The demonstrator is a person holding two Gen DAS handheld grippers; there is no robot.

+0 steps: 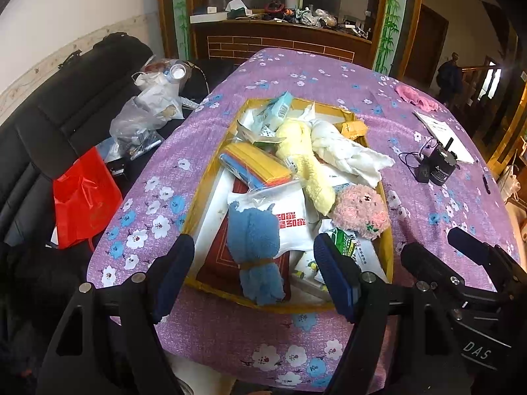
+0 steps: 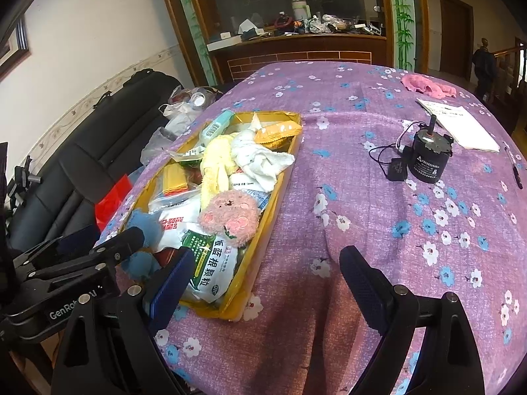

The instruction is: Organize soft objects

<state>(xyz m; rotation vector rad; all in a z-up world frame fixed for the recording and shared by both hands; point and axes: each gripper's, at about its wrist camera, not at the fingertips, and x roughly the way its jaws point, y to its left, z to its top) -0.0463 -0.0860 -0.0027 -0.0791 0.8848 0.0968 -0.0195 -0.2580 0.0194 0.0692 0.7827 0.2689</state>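
left tongs (image 1: 253,275): black frame | blue pads | silver screws | lettering possibly "DAS"

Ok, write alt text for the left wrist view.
The open left gripper hovers over a yellow tray crammed with soft items: a blue towel roll, a yellow towel, a white cloth and a pink plush. The tray sits on a purple floral tablecloth; the right gripper shows at right.

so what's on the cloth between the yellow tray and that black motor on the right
Nothing: in the right wrist view the tablecloth lies bare between the yellow tray and the black motor.
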